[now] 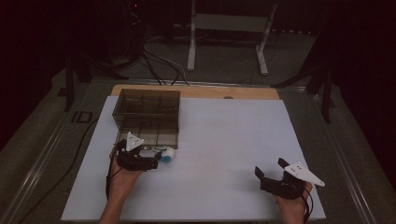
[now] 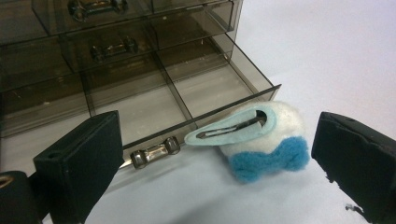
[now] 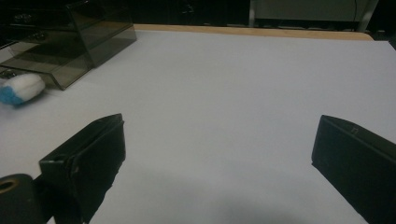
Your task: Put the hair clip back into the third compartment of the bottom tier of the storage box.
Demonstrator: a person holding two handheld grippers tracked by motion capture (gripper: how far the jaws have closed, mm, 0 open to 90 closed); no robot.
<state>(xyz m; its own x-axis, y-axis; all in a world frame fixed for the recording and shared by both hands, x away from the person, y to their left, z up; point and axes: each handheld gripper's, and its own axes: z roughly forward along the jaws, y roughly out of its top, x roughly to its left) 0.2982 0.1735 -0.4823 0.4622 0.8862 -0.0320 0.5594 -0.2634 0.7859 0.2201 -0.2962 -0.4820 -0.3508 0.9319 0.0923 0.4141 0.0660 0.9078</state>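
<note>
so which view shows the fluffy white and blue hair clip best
The left gripper view: the fluffy white and blue felt hair clip lies close, its metal snap and blue bow clear. The high view and the right gripper view show it small and blurry.

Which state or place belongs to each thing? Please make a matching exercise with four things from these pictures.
Things:
1. fluffy hair clip
2. bottom drawer
3. left gripper
4. right gripper

States or places:
A. pulled out of the smoky plastic organiser, its compartments bare
B. open, over bare white table cover, far from the organiser
C. lying on the table cover just in front of the drawer
D. open, jaws on either side of the clip, not closed on it

Pairs: 1-C, 2-A, 3-D, 4-B
</note>
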